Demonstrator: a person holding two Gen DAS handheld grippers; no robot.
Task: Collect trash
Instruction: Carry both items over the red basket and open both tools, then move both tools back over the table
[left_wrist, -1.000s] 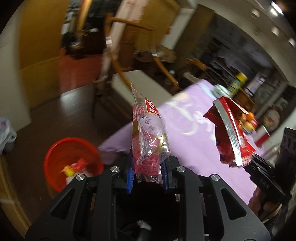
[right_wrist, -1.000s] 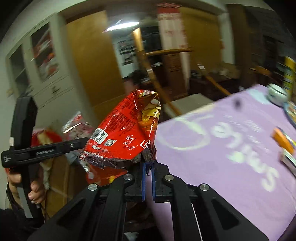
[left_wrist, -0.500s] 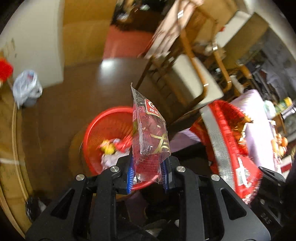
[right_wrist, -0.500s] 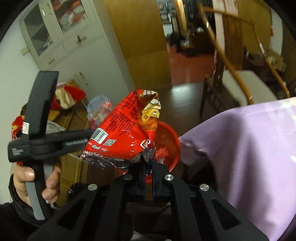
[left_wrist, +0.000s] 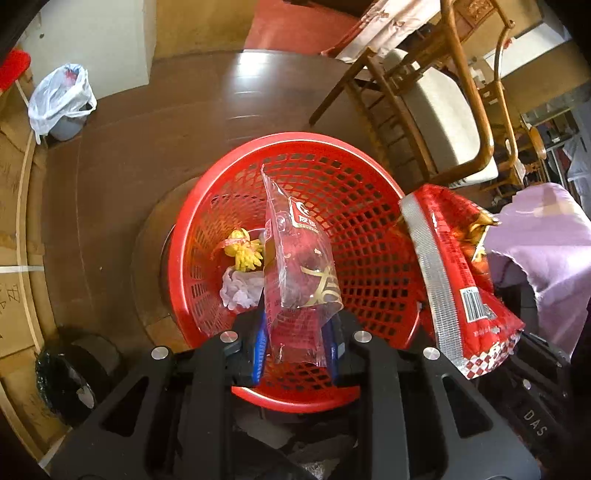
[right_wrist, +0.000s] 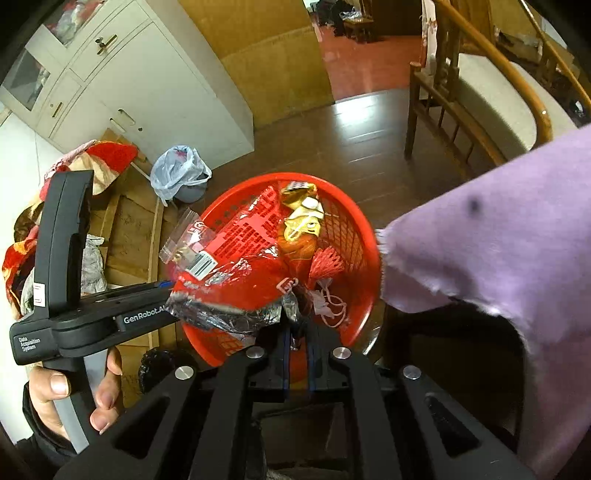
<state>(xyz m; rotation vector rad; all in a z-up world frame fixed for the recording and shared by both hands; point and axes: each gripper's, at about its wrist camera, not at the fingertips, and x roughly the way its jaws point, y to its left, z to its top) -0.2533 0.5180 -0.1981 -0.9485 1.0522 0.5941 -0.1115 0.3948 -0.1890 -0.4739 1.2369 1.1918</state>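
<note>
A: Hanging over the red basket (left_wrist: 354, 192), both wrappers. The left hand-held gripper (left_wrist: 297, 345) clamps the bottom edge of a clear snack packet (left_wrist: 299, 266) between its blue pads; the packet stands upright above the basket's mesh.

B: And the right hand-held gripper (right_wrist: 297, 354)?

A: Its jaws have just been opening. The red chip bag (right_wrist: 240, 280) sits at the tips with its crumpled foil tail between the pads. Grip looks loosened, though the tail hides the contact, so I cannot say for sure.

B: Basket contents?

A: A yellow wad (left_wrist: 245, 253) and a white crumpled tissue (left_wrist: 240, 291) at the bottom. The basket stands on the dark wooden floor (left_wrist: 155, 155), just beside the lilac cloth (right_wrist: 498, 240) hanging off the table. A person's hand (right_wrist: 70, 398) holds the left tool's handle.
</note>
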